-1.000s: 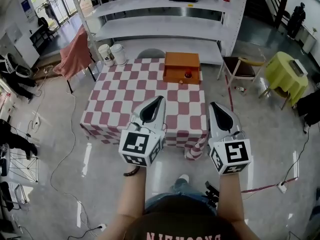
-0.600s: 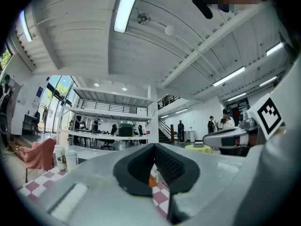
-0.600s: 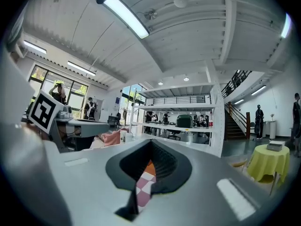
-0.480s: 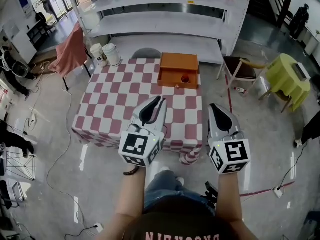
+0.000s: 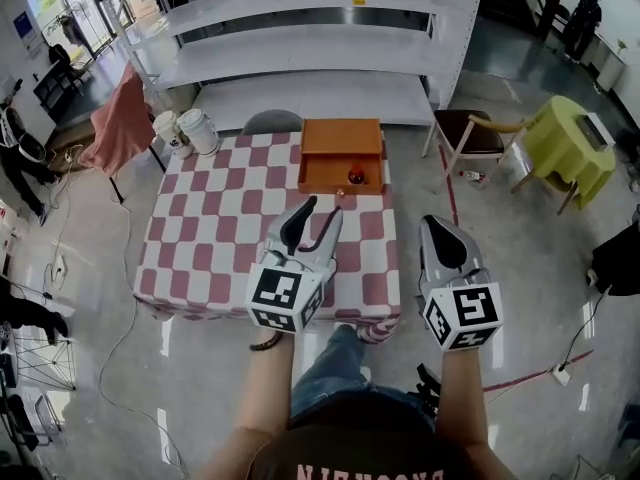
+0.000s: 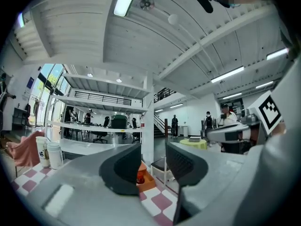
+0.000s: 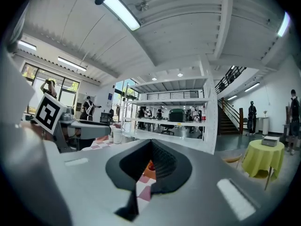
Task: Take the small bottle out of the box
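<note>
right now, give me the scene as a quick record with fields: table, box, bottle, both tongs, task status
table: checked cloth, in front of the person
box: orange, open top, at the table's far edge
bottle: small, red, inside the box, toward its right side
left tongs: jaws opening, nothing between them, held short of the box
right tongs: shut, empty, also short of the box
task status: bottle not yet taken out
</note>
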The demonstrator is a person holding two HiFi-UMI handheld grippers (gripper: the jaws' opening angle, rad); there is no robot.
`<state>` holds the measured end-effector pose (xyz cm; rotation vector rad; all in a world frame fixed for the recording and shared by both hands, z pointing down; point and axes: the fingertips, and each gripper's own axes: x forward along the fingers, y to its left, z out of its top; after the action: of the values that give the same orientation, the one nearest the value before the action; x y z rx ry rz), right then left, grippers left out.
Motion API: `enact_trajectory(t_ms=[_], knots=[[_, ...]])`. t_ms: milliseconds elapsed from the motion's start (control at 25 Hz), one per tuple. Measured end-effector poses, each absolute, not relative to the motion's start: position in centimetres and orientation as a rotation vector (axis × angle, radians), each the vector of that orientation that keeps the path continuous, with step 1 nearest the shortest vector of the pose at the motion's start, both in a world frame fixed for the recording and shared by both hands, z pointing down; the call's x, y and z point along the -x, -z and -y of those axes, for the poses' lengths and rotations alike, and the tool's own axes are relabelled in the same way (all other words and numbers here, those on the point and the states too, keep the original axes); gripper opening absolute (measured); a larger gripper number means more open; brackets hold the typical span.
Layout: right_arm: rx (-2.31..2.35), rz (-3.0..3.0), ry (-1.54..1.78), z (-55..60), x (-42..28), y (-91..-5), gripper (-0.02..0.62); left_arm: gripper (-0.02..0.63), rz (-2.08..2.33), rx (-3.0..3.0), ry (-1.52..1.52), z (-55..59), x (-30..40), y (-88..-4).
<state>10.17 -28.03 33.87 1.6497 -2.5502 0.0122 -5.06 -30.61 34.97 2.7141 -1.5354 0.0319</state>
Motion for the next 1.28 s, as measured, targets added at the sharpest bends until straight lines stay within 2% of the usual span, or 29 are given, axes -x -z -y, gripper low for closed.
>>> enact_trajectory(t_ms=[720,840,1280], knots=[[-1.679,2.433,-0.259,41.2,-13.5,-40.8,0.002,0.158,1.330,-2.643,-0.372,45.1,0.8,-45.6],[-1.683,2.428,-0.353,42.7,-13.9,-42.6,0.002,0.223,1.276,-2.593,-0.420,46.8,0.1,-48.2],[-1.667,2.332,-0.491,46.0,-15.4,-47.4,0.002,0.227,1.222,-2.512,-0.540,51.4,-1.1,-54.9]])
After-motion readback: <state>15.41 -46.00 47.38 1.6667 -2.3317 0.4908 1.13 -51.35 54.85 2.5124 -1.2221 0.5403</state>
